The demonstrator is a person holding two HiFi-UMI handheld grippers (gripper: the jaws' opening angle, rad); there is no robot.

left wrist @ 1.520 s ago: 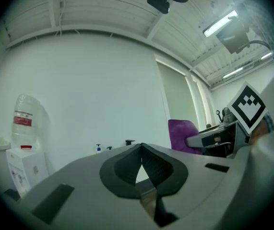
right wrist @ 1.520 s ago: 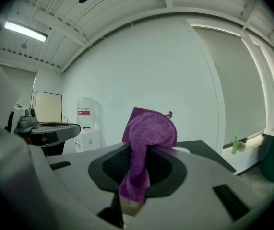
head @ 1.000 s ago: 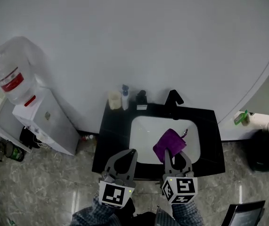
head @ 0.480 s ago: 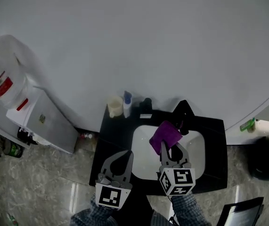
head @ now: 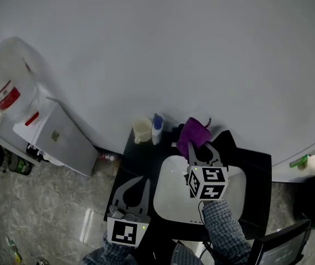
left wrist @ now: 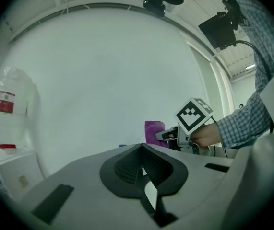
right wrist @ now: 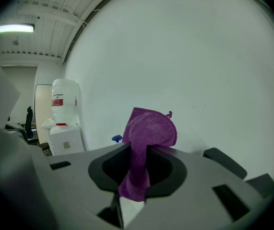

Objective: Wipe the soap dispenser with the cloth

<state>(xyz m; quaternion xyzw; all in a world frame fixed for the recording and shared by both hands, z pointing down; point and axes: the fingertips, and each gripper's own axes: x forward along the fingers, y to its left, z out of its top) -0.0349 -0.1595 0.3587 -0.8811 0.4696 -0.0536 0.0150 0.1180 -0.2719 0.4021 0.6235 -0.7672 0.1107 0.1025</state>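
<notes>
The right gripper (head: 200,150) has its jaws pinching the cloth (head: 193,132), which bunches up past the tips and hangs over the back rim of the sink (head: 174,200). The dispenser (head: 176,132) seems to be the dark shape on the desk (head: 138,159) just behind the sink's back-left corner. The cloth nearly hides it in the head view and hides it fully in the right gripper view. The left gripper (head: 144,181) waits off the sink's front-left corner, jaws pressed together on nothing.

The step in hand looks like bringing the cloth onto the dispenser. To do it well:

- Lead with the loose bunch, not the jaw tips, so fabric rather than hard plastic meets the body.
- Stroke down and around the sides with light pressure, since a tall, narrow dispenser behind the sink could tip or slide.
- Bring the idle left gripper up from the sink's front to steady the base if it rocks.
- Keep the pinch firm. Only a narrow tail of cloth sits between the jaws, and it may slip out.

Counted:

- **Task things:** two grippers, one cloth, one dispenser.
- **On the desk:** one sink, with one cup (head: 142,130) and one blue-capped bottle (head: 157,127) behind its back-left corner.
- **Well left of the sink:** one cooler (head: 52,134) with one jug (head: 5,87).
</notes>
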